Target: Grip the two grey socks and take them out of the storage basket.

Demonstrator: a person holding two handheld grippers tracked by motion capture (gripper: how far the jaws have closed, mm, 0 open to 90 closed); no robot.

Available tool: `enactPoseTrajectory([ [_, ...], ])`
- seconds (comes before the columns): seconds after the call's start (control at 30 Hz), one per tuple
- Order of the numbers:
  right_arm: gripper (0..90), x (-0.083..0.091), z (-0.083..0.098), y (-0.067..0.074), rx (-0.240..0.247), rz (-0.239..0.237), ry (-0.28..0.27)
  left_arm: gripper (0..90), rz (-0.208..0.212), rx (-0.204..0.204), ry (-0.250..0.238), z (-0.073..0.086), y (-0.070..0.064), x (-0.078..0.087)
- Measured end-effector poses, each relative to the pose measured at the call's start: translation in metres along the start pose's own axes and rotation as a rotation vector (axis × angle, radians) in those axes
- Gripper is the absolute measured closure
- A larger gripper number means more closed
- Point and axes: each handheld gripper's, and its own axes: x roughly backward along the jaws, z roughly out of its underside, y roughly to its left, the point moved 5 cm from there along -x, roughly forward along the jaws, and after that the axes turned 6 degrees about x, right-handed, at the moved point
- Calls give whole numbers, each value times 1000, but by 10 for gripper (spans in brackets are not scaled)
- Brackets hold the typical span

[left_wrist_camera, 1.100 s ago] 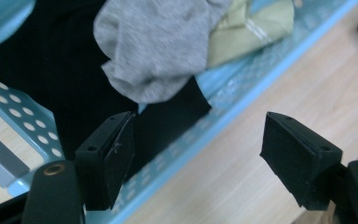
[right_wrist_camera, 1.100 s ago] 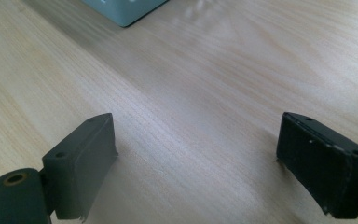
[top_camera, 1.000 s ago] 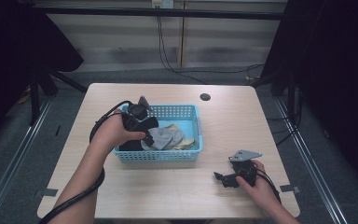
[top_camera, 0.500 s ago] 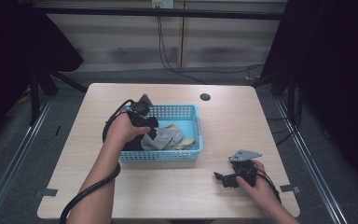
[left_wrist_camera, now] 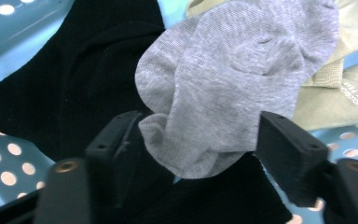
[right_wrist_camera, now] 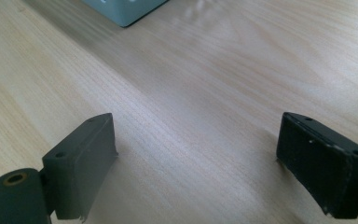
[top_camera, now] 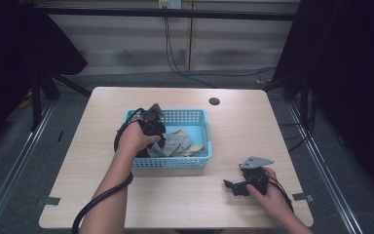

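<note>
The desk [top_camera: 233, 204] carries a blue basket [top_camera: 195, 163] of socks, and the left claw [top_camera: 157, 132] is down inside it. A second ago that claw hovered over the basket's near-left part; since then it has moved further in and lower, so a grab looks close. In the left claw view its jaws stand open with the cuff end of a grey sock [left_wrist_camera: 223, 88] lying between them, not yet pinched. A black sock [left_wrist_camera: 74, 88] lies under and to the left of the jaws, and a beige sock [left_wrist_camera: 335, 100] lies beyond the right jaw. Small white lettering runs along the beige one, too blurred to read. The right claw [top_camera: 237, 186] rests open on bare desk, unchanged, with the basket's corner ahead of it.
</note>
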Motion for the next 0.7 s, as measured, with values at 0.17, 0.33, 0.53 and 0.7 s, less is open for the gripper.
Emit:
enactPoseTrajectory([
  [0.17, 111, 0, 0, 0, -1, 0, 1, 395, -1, 4, 21, 4, 6, -5],
  [0.33, 111, 0, 0, 0, -1, 0, 0, 500, 11, 1, 49, 8, 7, -10],
  [0.53, 111, 0, 0, 0, -1, 0, 1, 694, 1, -7, 69, 5, 5, -9],
  [0.7, 112, 0, 0, 0, -1, 0, 1, 784, -21, -25, 79, 1, 1, -5],
])
